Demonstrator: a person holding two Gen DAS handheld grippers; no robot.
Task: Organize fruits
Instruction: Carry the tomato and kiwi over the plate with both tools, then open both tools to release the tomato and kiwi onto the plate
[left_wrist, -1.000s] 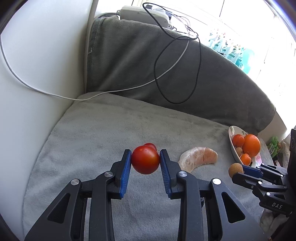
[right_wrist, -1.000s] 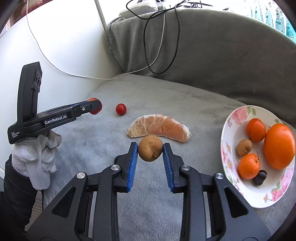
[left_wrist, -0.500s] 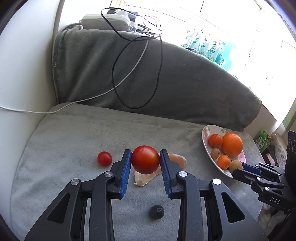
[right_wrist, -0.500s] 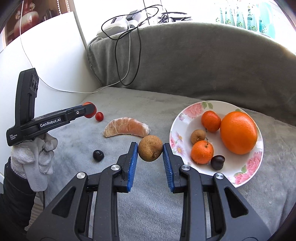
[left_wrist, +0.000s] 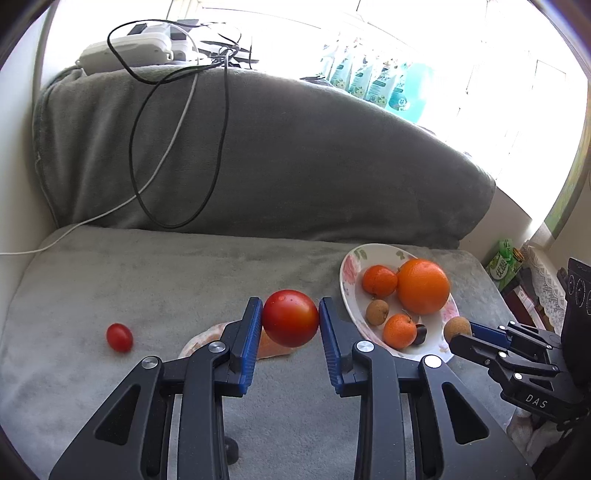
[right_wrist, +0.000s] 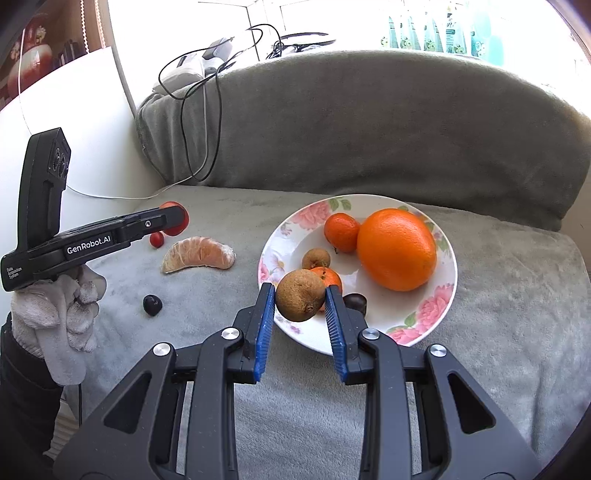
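So a big red tomato (left_wrist: 290, 323) is pinched between the blue pads of the left gripper (left_wrist: 290, 325) and held up off the grey cushion (left_wrist: 177, 273). Over on the other side, a brown longan-looking fruit (right_wrist: 300, 295) is clamped in the right gripper (right_wrist: 300, 299), and it's parked just over the near rim of the floral plate (right_wrist: 428, 314).

Already sitting on the plate: a big orange (right_wrist: 396, 248), two mandarins (right_wrist: 341, 232), another little brown fruit (right_wrist: 316, 258) and something dark (right_wrist: 355, 302), partly hidden behind the right finger.

Not yet collected from the cushion: a cherry tomato (left_wrist: 119, 336), a peeled citrus segment (right_wrist: 199, 254) and a dark round fruit (right_wrist: 152, 305).

Looks like the carry-to-plate step is what's in hand, both tongs loaded. Next the brown fruit probably wants to be lowered into the free patch at the front of the plate and let go gently, since it'd likely roll. The tomato still has to be brought across to the right before it can be dropped, and space should be left for it.
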